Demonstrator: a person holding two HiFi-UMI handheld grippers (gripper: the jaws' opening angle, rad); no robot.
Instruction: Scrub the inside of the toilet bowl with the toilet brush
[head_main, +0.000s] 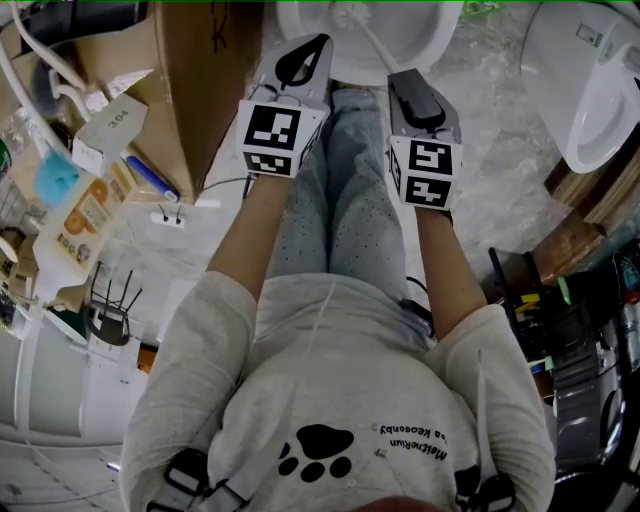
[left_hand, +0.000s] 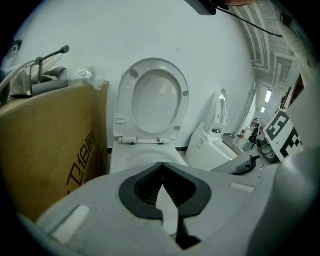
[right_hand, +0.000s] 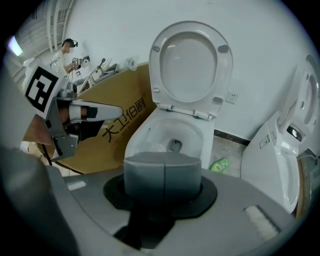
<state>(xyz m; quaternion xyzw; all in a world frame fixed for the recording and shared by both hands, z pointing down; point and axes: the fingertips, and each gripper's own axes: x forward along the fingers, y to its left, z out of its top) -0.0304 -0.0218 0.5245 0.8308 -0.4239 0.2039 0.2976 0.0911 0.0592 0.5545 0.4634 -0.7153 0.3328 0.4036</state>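
The white toilet bowl (head_main: 410, 45) stands just ahead of the person's knees, with seat and lid (right_hand: 192, 65) raised against the wall. Water and a pale patch show inside the bowl (right_hand: 170, 137). No toilet brush is in any view. My left gripper (head_main: 305, 55) hovers before the bowl's left side, its dark pads (left_hand: 150, 187) meeting at the tips with nothing between them. My right gripper (head_main: 412, 88) is level with it on the right, short of the bowl, its grey jaws pressed flat together and empty (right_hand: 164, 167).
A tall cardboard box (head_main: 200, 80) stands close against the toilet's left side. A second white toilet (head_main: 590, 90) sits to the right. A green packet (right_hand: 219, 164) lies on the floor between them. Cluttered shelves and cables line the left; tools lie at the right.
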